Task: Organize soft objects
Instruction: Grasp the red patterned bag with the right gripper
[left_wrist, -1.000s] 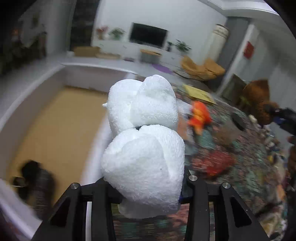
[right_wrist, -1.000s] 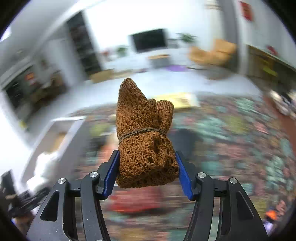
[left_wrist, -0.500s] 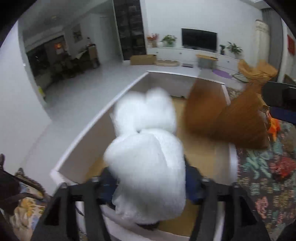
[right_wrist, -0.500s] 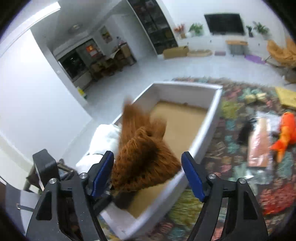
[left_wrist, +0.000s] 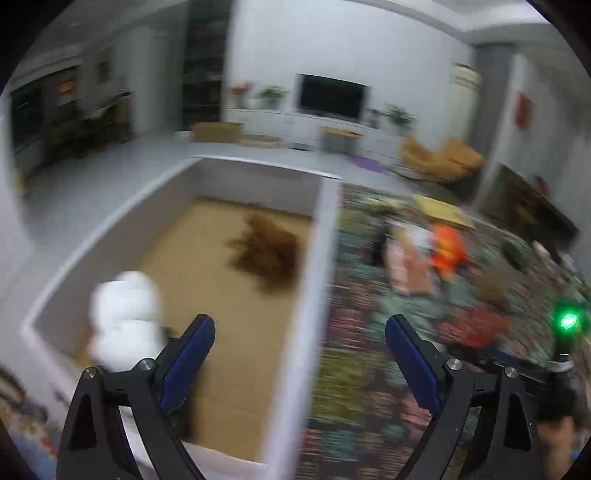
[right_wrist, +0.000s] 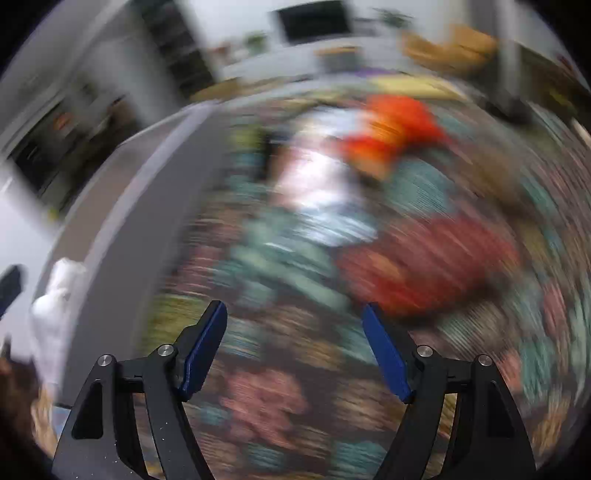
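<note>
A white box (left_wrist: 317, 236) with a tan floor stands on the patterned rug. In the left wrist view a white fluffy bundle (left_wrist: 123, 321) lies in its near left corner and a brown knit bundle (left_wrist: 267, 253) lies farther in. My left gripper (left_wrist: 297, 354) is open and empty above the box's right wall. My right gripper (right_wrist: 295, 343) is open and empty over the rug (right_wrist: 266, 402); its view is heavily blurred. An orange soft object (left_wrist: 447, 249) and a red one (left_wrist: 476, 326) lie on the rug; both also show in the right wrist view (right_wrist: 395, 129) (right_wrist: 424, 266).
A pale flat packet (left_wrist: 410, 258) lies by the orange object. The other gripper's green light (left_wrist: 569, 321) shows at the right edge. A TV unit, yellow seats and a yellow mat are far behind. The box wall (right_wrist: 122, 236) runs along the left of the right wrist view.
Both grippers have opened and let go: the white bundle and the brown knit bundle now lie in the box. Both grippers have swung right, away from the box toward the rug.
</note>
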